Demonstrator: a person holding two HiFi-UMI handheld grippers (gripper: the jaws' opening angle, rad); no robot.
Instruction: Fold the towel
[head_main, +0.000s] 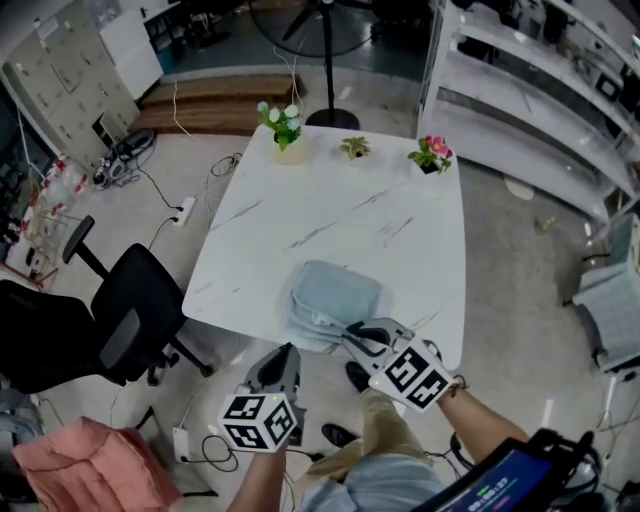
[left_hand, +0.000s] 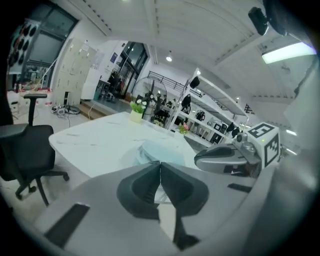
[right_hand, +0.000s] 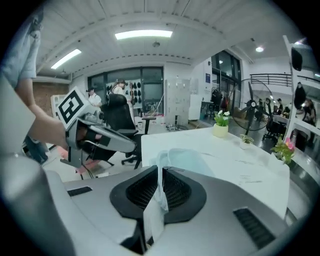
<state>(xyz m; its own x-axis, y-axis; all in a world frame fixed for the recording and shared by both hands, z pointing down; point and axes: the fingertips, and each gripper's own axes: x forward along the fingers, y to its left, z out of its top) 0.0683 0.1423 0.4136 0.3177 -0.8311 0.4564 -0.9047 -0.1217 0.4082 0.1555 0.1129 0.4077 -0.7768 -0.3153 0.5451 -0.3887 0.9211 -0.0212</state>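
One tool works: my right tool (right_hand: 160, 175) pinches the near edge of the towel (head_main: 338, 292) so I can fold it on the desk (head_main: 330, 215). My left tool (left_hand: 160, 167) is closed, empty.

Passable over bare middle of white marble-look tabletop (head_main: 300, 225); blocked at top edge by three small potted plants (head_main: 354, 148), lower centre by pale blue folded towel (head_main: 335, 295), left by black swivel chair (head_main: 140, 310).

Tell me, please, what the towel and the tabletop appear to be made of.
The towel looks like soft, matte pale-blue cloth: it lies in limp, rounded folds, and a thin edge is pinched in the right gripper. The table has a smooth white top with grey veins, like marble; real stone or printed laminate, I cannot tell.
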